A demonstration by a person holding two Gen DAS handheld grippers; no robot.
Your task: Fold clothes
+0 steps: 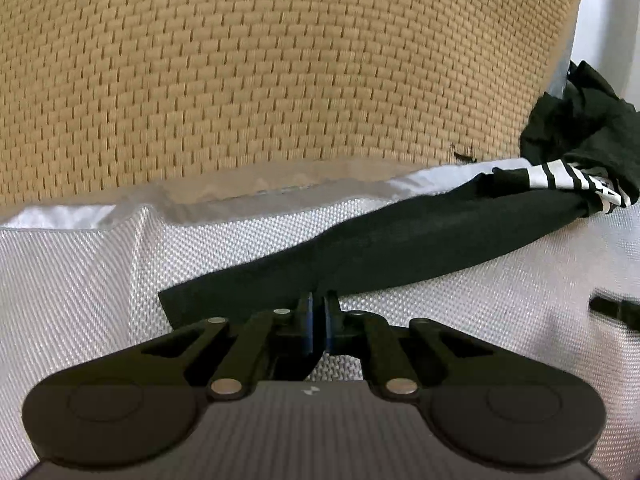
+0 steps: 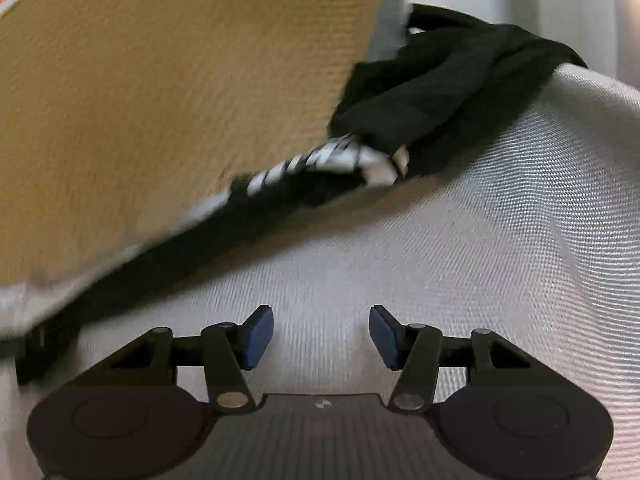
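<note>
I count 1 black garment [image 1: 420, 236] with white stripes, stretched across the white woven cover [image 1: 100, 280] beside 1 tan mat [image 1: 280, 60], my left gripper [image 1: 319, 308] clamped on its edge, my right gripper [image 2: 321, 334] half-spread, holding nothing.

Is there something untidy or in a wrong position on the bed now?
Yes. The black garment is not flat: one part is stretched long toward the left gripper, which is shut on it, and the rest is bunched at the woven mat edge, its striped part twisted.
</note>
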